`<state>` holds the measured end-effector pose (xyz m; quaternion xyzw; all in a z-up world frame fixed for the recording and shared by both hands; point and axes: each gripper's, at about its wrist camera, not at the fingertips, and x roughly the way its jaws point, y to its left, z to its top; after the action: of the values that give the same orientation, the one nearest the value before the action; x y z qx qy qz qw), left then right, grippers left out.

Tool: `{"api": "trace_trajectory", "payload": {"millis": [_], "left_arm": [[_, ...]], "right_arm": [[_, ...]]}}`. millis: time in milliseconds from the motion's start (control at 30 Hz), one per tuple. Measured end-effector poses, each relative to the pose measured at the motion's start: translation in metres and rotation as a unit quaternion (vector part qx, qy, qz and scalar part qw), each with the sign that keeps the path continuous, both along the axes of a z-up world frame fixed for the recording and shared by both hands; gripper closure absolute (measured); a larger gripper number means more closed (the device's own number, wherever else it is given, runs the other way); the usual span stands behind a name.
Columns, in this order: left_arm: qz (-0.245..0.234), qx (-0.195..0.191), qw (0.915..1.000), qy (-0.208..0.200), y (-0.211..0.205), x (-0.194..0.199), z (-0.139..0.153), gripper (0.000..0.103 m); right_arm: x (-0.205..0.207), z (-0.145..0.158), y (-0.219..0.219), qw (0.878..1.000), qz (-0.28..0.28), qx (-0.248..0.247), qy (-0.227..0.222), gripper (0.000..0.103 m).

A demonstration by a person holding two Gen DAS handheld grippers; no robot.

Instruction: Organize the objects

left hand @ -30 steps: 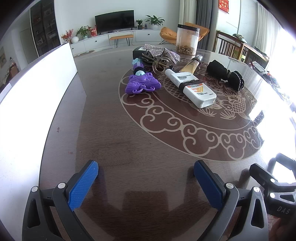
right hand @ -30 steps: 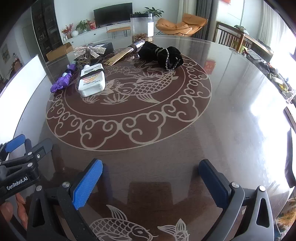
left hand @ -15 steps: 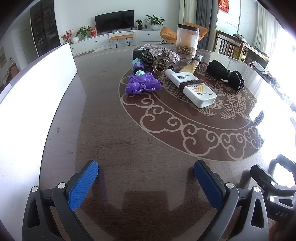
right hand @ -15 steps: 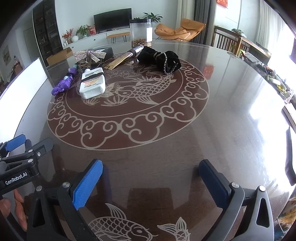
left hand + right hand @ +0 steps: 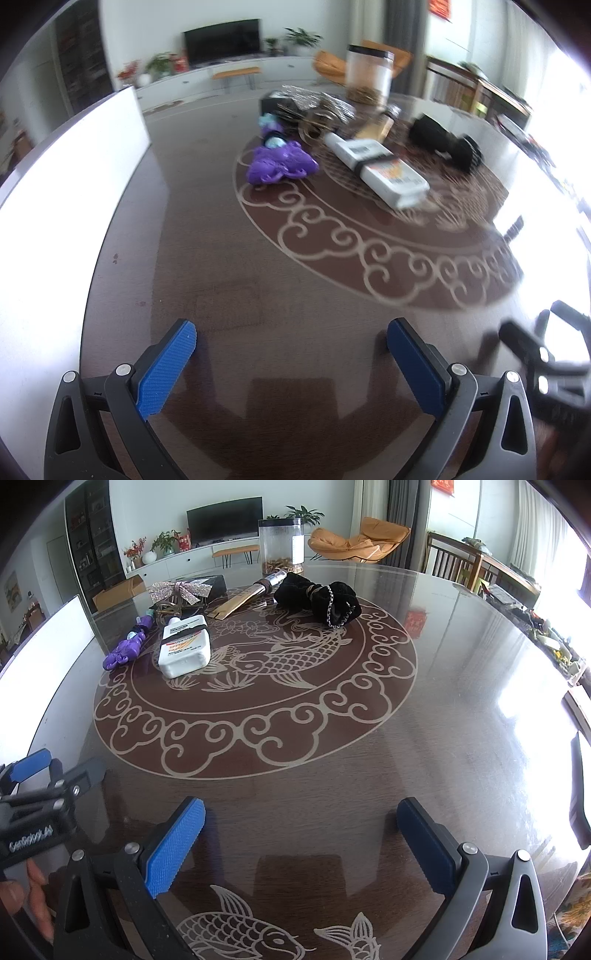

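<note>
**Left view blurs as both grippers hang empty over the worktop**

The left wrist view, sharp half a second ago, is now smeared by motion; the objects sit where they were. A white bottle (image 5: 184,648) lies flat on the worktop (image 5: 461,709) just beside a purple toy (image 5: 123,651), with a black pouch (image 5: 317,598) and clear jar (image 5: 281,546) farther back. Left gripper (image 5: 291,360) and right gripper (image 5: 301,836) are spread wide, holding nothing, well apart from the objects.

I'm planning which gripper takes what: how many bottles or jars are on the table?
2. A white bottle lies flat on the dragon pattern beside the purple toy; a clear jar stands upright at the far edge. The cluttered pile by the bow may hide more.
</note>
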<state>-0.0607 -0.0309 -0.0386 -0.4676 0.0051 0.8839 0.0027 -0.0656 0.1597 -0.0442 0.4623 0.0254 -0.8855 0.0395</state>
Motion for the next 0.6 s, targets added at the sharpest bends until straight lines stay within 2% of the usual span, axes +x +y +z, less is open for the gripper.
{"api": "trace_trajectory", "payload": {"millis": [67,200,433,533,600], "left_arm": [[-0.012,0.0,0.9998,-0.014,-0.007,0.005,0.001,0.0],[-0.008,0.004,0.9999,0.012,-0.023,0.023,-0.002,0.0],[0.002,0.001,0.9999,0.013,-0.024,0.026,-0.002,0.0],[0.002,0.002,0.9999,0.013,-0.024,0.026,-0.002,0.0],[0.002,0.002,0.9999,0.013,-0.024,0.026,-0.002,0.0]], "right_arm": [[0.0,0.0,0.0,1.0,0.0,0.0,0.0,0.0],[0.0,0.001,0.001,1.0,0.001,-0.001,0.001,0.0],[0.0,0.001,-0.003,1.0,0.014,0.0,0.002,0.0],[-0.012,0.002,-0.022,0.995,0.1,0.003,-0.011,0.0],[-0.037,0.005,-0.05,0.981,0.188,0.011,-0.035,0.0]]}}
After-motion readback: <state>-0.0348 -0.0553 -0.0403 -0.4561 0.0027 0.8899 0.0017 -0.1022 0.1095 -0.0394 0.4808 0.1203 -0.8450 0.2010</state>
